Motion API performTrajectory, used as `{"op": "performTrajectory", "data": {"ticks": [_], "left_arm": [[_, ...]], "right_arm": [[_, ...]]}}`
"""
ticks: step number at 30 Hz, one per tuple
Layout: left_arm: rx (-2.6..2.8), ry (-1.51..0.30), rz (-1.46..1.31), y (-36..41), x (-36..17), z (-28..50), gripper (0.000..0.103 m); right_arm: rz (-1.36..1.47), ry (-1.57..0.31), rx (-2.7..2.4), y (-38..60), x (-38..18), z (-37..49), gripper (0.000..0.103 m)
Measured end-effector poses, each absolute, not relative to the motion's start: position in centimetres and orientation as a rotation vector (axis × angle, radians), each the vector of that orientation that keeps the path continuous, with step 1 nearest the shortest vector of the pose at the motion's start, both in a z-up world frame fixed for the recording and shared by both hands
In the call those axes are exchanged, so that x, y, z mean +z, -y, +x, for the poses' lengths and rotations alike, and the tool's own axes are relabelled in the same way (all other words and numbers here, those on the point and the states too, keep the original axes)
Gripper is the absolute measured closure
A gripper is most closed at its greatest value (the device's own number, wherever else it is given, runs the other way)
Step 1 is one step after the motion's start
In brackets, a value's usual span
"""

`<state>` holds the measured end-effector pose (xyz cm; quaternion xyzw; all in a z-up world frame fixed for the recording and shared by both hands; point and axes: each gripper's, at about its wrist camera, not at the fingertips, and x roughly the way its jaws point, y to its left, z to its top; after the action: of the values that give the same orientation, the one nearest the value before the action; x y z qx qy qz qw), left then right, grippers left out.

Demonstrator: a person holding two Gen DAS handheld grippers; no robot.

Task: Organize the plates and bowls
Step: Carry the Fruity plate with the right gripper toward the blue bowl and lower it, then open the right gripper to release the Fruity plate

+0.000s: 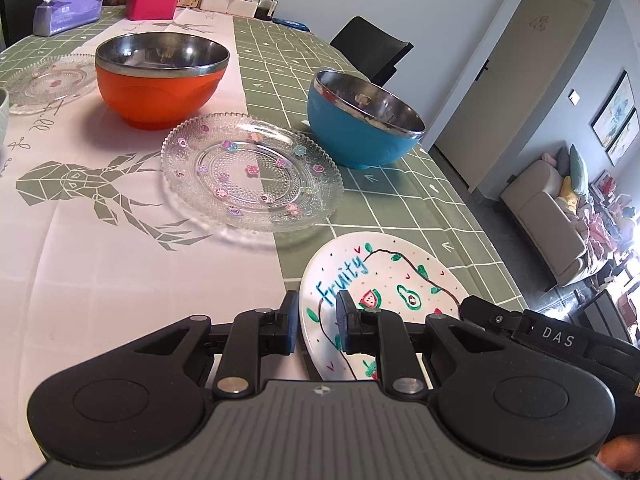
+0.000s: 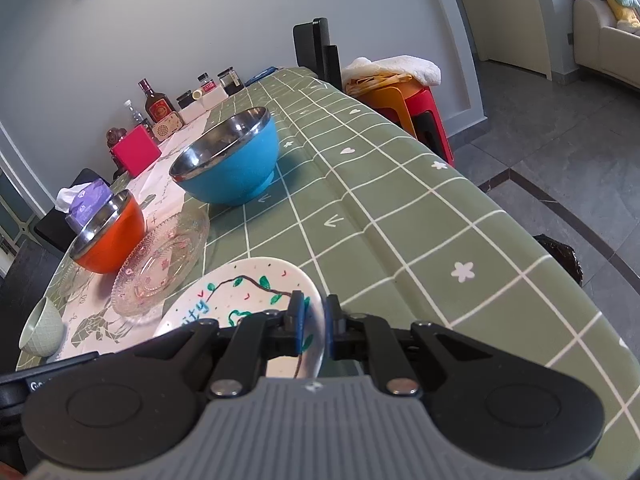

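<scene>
Clamping the white plate (image 2: pixel 248 280) rim, right gripper (image 2: pixel 313 320) (left gripper (image 1: pixel 317 322) too).

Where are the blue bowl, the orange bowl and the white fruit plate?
blue bowl (image 1: pixel 352 140): left wrist view, on its blue outer wall.
orange bowl (image 1: pixel 160 92): left wrist view, on its orange outer wall.
white fruit plate (image 2: pixel 240 284): right wrist view, on its painted face.

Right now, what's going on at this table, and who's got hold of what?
A person is sorting dishes with two handheld grippers. Both are on the white fruit plate near the table edge: the right gripper is shut on its rim, and the left gripper straddles the opposite rim, though a firm pinch isn't clear. Beyond it sit a glass plate, an orange bowl and a blue bowl, all untouched.
</scene>
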<state>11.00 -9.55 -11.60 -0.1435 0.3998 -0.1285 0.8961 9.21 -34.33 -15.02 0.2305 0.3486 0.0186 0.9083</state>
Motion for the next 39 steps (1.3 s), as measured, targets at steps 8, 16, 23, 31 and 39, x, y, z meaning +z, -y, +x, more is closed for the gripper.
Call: {"op": "performTrajectory", "data": {"ticks": [8, 16, 23, 31, 39], "left_arm": [[-0.289, -0.823, -0.314, 9.3, -11.6, 10.7, 0.074], [-0.283, -0.781, -0.31, 8.5, -10.5, 10.0, 0.046], [-0.274, -0.719, -0.314, 7.4, -8.8, 9.1, 0.041], [-0.253, -0.682, -0.292, 6.1, -7.6, 8.7, 0.041], [-0.208, -0.679, -0.26, 3.8, -7.1, 8.6, 0.041]], "right_arm": [[0.457, -0.724, 0.035, 33.8, -14.8, 9.3, 0.087], [0.402, -0.693, 0.045, 33.0, -13.7, 8.8, 0.062], [0.336, -0.651, 0.053, 32.1, -11.8, 7.5, 0.048], [0.299, -0.659, 0.088, 30.3, -10.6, 6.7, 0.037], [0.257, -0.695, 0.183, 26.9, -10.0, 6.8, 0.029]]}}
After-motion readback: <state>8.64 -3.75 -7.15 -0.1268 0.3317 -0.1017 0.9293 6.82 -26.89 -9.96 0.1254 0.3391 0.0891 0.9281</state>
